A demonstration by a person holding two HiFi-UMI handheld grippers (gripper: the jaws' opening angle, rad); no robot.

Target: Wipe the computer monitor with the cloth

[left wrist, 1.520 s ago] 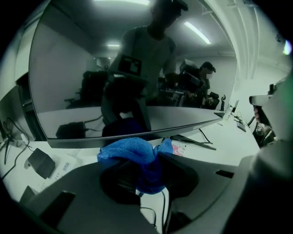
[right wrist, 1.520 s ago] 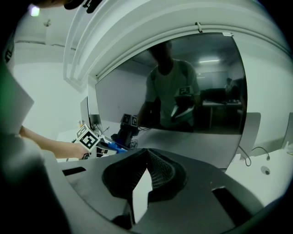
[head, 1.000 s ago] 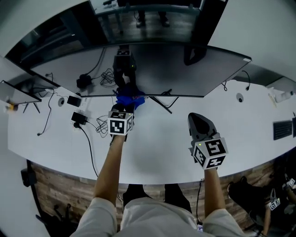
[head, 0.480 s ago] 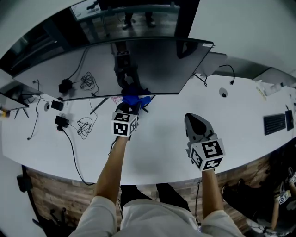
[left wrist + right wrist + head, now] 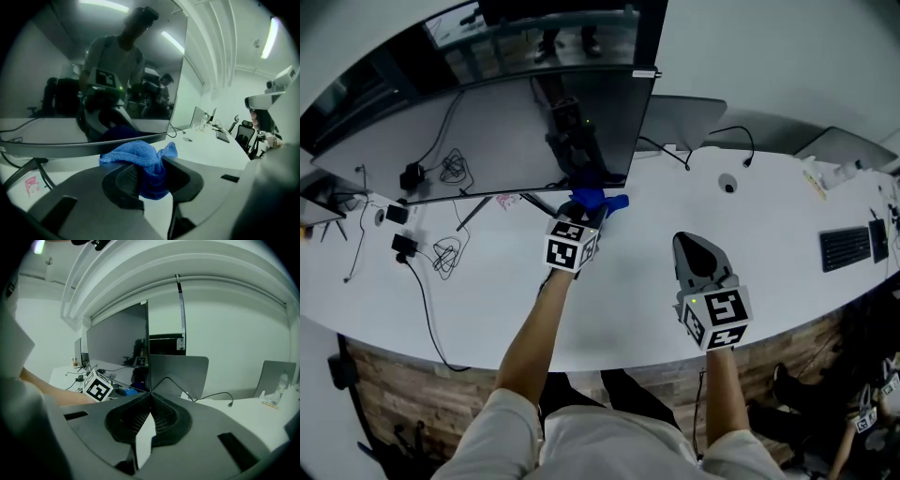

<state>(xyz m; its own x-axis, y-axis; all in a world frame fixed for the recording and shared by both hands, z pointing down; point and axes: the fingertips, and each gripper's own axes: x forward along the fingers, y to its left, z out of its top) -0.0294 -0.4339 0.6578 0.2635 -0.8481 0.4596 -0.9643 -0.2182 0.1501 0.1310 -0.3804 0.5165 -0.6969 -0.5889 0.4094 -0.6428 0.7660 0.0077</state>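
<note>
A wide dark computer monitor [image 5: 487,122] stands at the back of the white desk [image 5: 619,281]; its screen [image 5: 70,70] mirrors the room. My left gripper [image 5: 586,211] is shut on a blue cloth [image 5: 598,200], held just below the monitor's lower right edge. In the left gripper view the blue cloth [image 5: 140,161] bunches between the jaws, close in front of the screen's bottom rim. My right gripper [image 5: 698,251] hovers over the desk to the right, shut with nothing in it; its jaws meet at the tips in the right gripper view [image 5: 150,399].
Loose cables [image 5: 445,253] and a black adapter [image 5: 401,244] lie at the left. The monitor's stand legs [image 5: 473,211] spread on the desk. A grey laptop lid [image 5: 180,373] stands behind the monitor's right end, and a keyboard [image 5: 848,246] lies far right.
The left gripper has carried the blue cloth rightward along the monitor's lower edge toward its right corner. The head view has swung with it. The right gripper stays shut over the desk.
</note>
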